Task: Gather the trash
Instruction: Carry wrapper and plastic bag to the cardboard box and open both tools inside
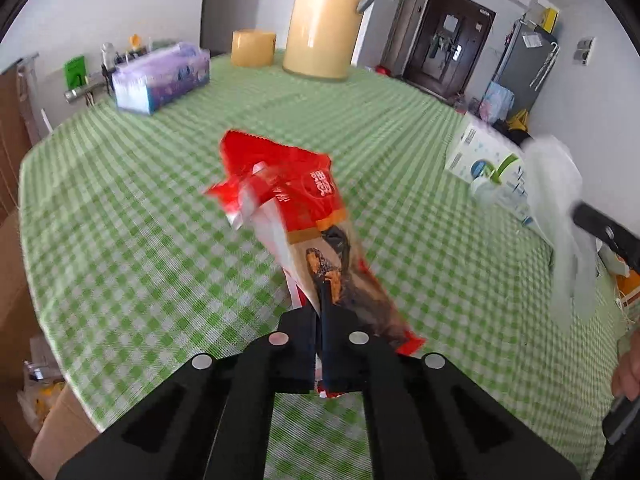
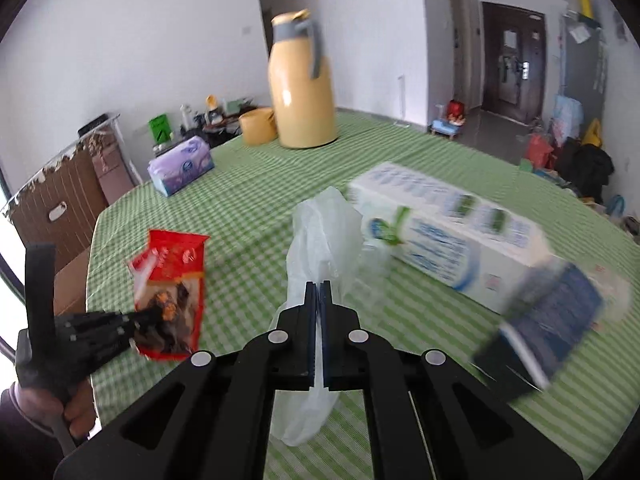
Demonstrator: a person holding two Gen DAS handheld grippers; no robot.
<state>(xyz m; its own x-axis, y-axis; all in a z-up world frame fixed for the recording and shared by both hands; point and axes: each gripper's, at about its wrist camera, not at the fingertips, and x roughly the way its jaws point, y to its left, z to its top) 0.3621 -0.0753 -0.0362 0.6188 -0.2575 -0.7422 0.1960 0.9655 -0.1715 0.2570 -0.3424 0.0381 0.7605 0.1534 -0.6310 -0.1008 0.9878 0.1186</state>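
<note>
The left gripper (image 1: 320, 304) pinches a crumpled red snack wrapper (image 1: 296, 200) and the right gripper (image 2: 319, 296) a thin white plastic bag (image 2: 324, 232), both lifted off the green-checked desk (image 1: 140, 208), presumably for carrying to disposal.

Yellow thermos jug (image 2: 302, 84), yellow cup (image 2: 259, 125), purple tissue pack (image 2: 181, 165), white carton (image 2: 448, 236), green checked tablecloth (image 1: 140, 208)
</note>
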